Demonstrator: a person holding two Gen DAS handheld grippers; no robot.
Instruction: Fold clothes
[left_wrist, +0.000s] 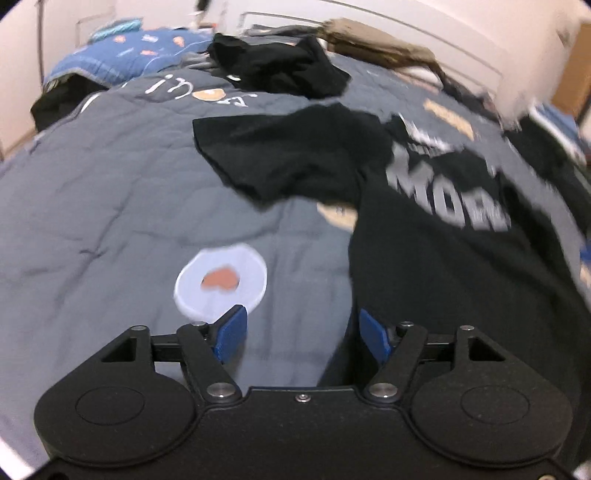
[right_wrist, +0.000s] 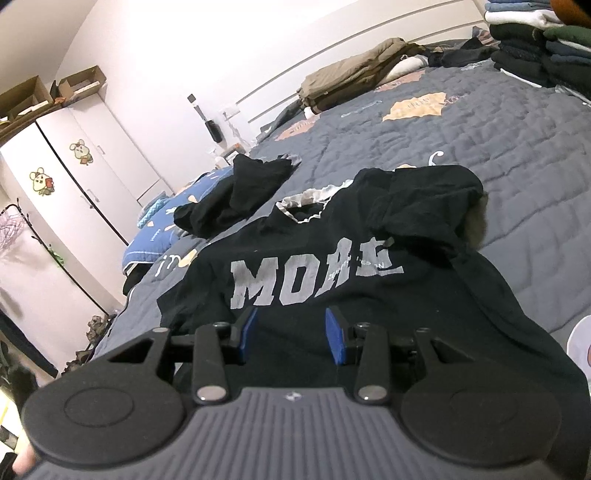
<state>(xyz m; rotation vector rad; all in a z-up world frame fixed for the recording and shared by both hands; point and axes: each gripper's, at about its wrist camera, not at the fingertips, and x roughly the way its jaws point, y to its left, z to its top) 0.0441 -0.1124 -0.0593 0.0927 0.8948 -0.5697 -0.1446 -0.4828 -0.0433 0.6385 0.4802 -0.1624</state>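
Observation:
A black T-shirt (left_wrist: 436, 229) with grey "MOR" lettering lies spread and rumpled on the grey quilted bed (left_wrist: 92, 206). One sleeve (left_wrist: 280, 155) stretches to the left. My left gripper (left_wrist: 301, 334) is open and empty, low over the quilt at the shirt's left hem edge. In the right wrist view the same shirt (right_wrist: 332, 266) lies straight ahead, its right sleeve bunched up. My right gripper (right_wrist: 291, 334) is open and empty, just above the shirt's lower part.
A second crumpled black garment (left_wrist: 280, 68) (right_wrist: 236, 195) lies further up the bed. A blue pillow (left_wrist: 140, 48), a folded khaki garment (right_wrist: 354, 77) and a stack of folded clothes (right_wrist: 539, 40) sit around the bed's edges. White wardrobes (right_wrist: 74, 173) stand at the left.

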